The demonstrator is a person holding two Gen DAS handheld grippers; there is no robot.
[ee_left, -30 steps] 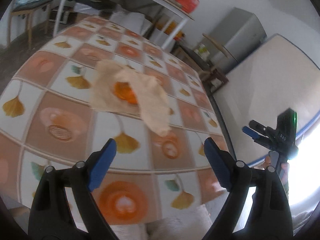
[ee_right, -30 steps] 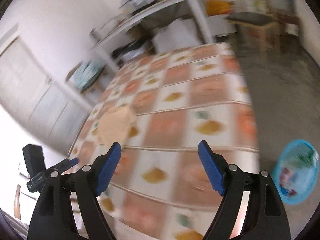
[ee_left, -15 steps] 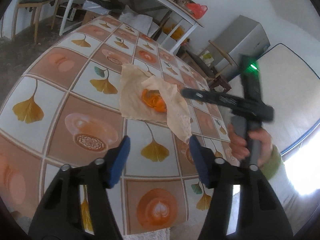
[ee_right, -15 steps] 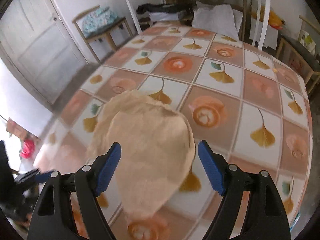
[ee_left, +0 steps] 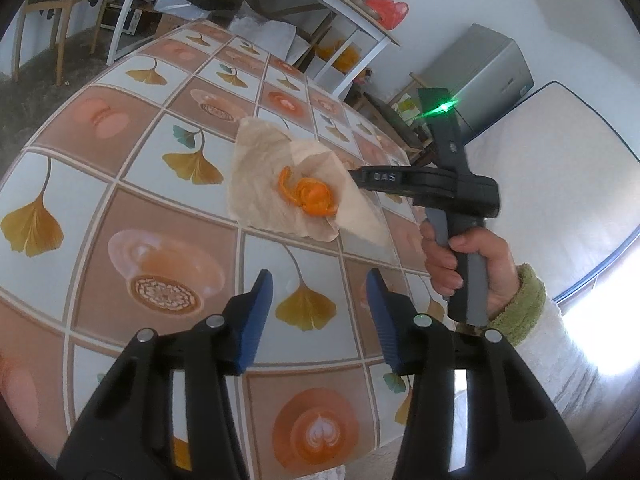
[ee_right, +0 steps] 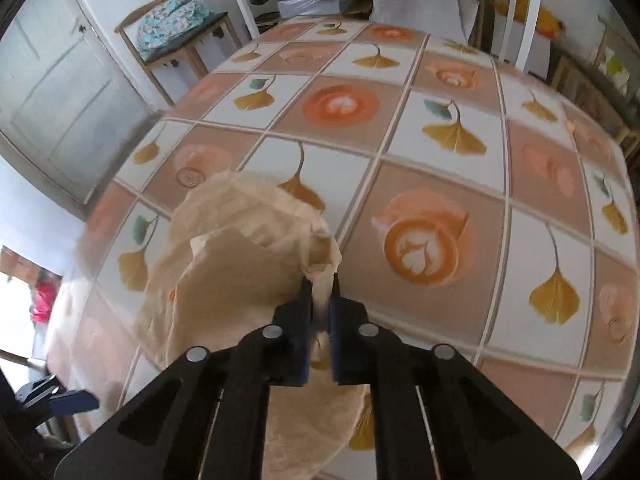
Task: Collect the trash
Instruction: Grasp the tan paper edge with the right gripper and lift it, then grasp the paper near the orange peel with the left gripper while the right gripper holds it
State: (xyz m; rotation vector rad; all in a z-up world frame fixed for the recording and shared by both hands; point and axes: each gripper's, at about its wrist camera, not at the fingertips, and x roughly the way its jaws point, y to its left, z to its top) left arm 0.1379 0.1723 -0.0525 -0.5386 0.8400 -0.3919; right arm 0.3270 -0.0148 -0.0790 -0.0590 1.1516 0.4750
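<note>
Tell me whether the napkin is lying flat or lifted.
Partly lifted: the right gripper pinches one napkin edge up; the rest lies on the table under the orange peel.

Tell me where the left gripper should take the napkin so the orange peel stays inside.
Probably the napkin's flat near-left edge, coming in low from your side. The right gripper already pinches the right corner and lifts it, and the orange peel sits mid-sheet, so raising the opposite edge should cup it.

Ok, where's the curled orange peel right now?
In the left wrist view the curled orange peel lies on the beige paper napkin mid-table, just left of the right gripper, which pinches the napkin's edge.
</note>
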